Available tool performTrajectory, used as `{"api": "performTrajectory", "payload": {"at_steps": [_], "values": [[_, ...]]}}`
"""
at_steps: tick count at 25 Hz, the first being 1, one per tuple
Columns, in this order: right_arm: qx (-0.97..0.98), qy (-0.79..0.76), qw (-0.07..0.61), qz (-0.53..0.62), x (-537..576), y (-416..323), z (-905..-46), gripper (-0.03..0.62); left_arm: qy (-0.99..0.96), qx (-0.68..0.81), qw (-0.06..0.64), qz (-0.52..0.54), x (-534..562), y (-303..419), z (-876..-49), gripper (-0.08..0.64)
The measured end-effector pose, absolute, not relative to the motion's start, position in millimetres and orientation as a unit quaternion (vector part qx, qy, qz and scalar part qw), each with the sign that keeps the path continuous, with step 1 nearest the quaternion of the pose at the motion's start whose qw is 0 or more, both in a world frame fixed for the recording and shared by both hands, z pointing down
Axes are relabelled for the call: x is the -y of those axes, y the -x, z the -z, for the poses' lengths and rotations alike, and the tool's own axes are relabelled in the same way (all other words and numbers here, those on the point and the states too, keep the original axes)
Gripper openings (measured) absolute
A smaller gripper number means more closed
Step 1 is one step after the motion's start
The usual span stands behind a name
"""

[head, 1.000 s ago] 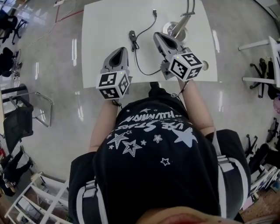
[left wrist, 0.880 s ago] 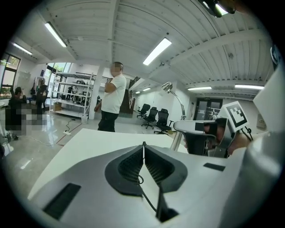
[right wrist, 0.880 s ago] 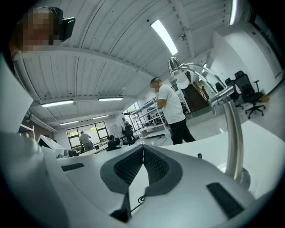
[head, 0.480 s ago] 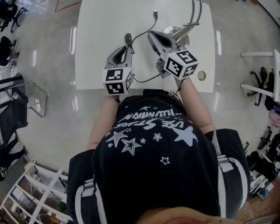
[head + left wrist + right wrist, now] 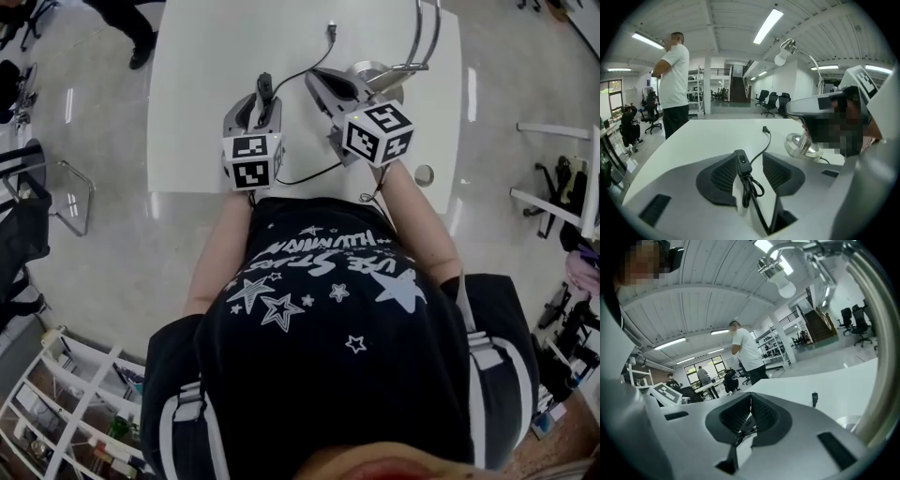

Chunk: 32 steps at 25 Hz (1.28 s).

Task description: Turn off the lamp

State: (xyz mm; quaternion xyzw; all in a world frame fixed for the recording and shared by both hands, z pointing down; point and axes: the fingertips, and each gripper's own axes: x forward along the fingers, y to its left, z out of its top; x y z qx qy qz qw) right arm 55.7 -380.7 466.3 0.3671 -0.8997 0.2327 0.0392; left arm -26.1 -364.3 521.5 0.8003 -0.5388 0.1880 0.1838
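A white table fills the head view, its left half and far stretch bare, while the person's dark star-printed shirt crowds its near edge. Right of centre stands the lamp on a round metal base, its curved neck running out of that view. Only the gripper views show the bulb hanging high over the table, and a bystander standing beyond the far left corner. The right gripper, jaws pressed together with nothing between their tips, hovers close by the lamp's base; whether it touches cannot be told. The left gripper, its jaws just opened wide, straddles the black inline switch left of centre without pinching it. From the switch the cable runs on to a loose plug lying toward the far edge.
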Motion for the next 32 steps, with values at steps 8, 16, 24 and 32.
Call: {"api": "performTrajectory", "payload": {"at_steps": [8, 16, 24, 32], "values": [[0.906, -0.34, 0.062, -0.245, 397.8, -41.9, -487.1, 0.006, -0.779, 0.561, 0.178, -0.217, 385.5, 29.5, -544.4, 0.158], [0.908, -0.324, 0.082, -0.252, 404.4, -28.4, -504.1, 0.006, -0.773, 0.547, 0.19, -0.261, 384.2, 27.8, -572.5, 0.158], [0.925, -0.282, 0.134, -0.217, 406.1, -4.5, -520.3, 0.006, -0.765, 0.556, 0.203, -0.253, 385.6, 36.2, -575.3, 0.155], [0.942, -0.2, 0.186, -0.195, 402.5, 20.6, -532.3, 0.006, -0.765, 0.557, 0.204, -0.25, 385.1, 38.2, -570.8, 0.138]]}}
